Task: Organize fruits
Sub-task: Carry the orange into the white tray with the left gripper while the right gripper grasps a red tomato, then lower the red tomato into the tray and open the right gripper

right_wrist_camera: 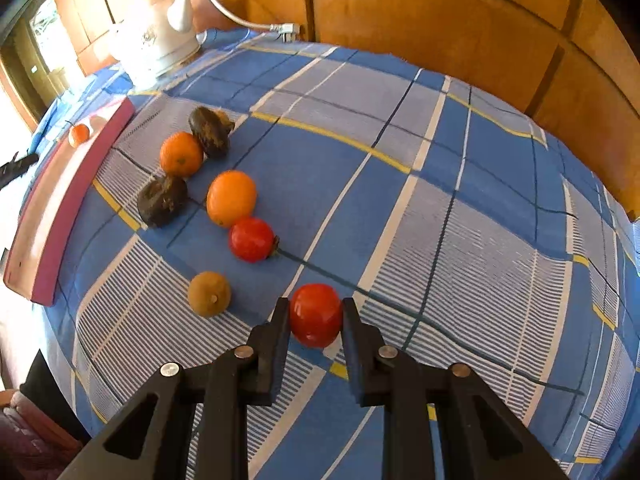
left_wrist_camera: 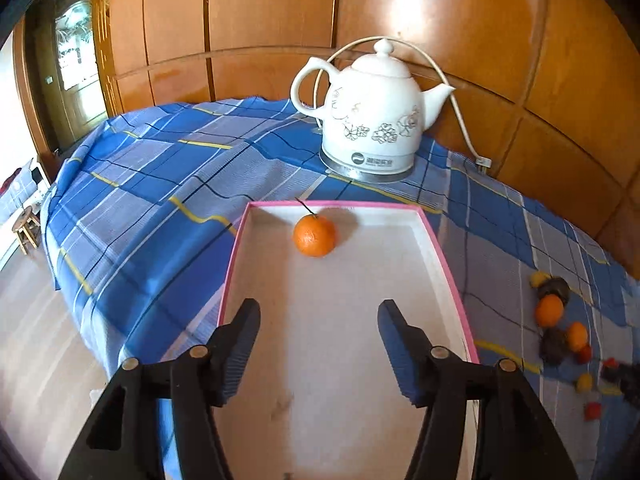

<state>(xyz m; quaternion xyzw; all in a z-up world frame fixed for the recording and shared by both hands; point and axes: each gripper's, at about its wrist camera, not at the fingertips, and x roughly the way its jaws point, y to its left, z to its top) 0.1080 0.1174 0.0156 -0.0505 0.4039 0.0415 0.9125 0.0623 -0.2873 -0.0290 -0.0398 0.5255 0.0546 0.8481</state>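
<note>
A small orange [left_wrist_camera: 315, 235] with a stem lies alone at the far end of the white tray with a pink rim [left_wrist_camera: 448, 264]. My left gripper [left_wrist_camera: 319, 312] hovers over the tray's near half, open, nothing between its fingers. In the right wrist view my right gripper [right_wrist_camera: 315, 312] is shut on a red tomato-like fruit [right_wrist_camera: 315, 314] low over the checked blue cloth. Just beyond lie a brownish round fruit [right_wrist_camera: 209, 294], another red fruit [right_wrist_camera: 251, 239], two oranges [right_wrist_camera: 231, 198] [right_wrist_camera: 181, 154] and two dark wrinkled fruits [right_wrist_camera: 162, 200] [right_wrist_camera: 210, 131]. The tray [right_wrist_camera: 48, 216] sits at the left.
A white ceramic electric kettle [left_wrist_camera: 372, 120] with its cord stands behind the tray against the wooden panelled wall. The blue checked cloth [right_wrist_camera: 460, 208] covers the table. The table edge drops to a pale floor at the left, where a small stool [left_wrist_camera: 26, 232] stands.
</note>
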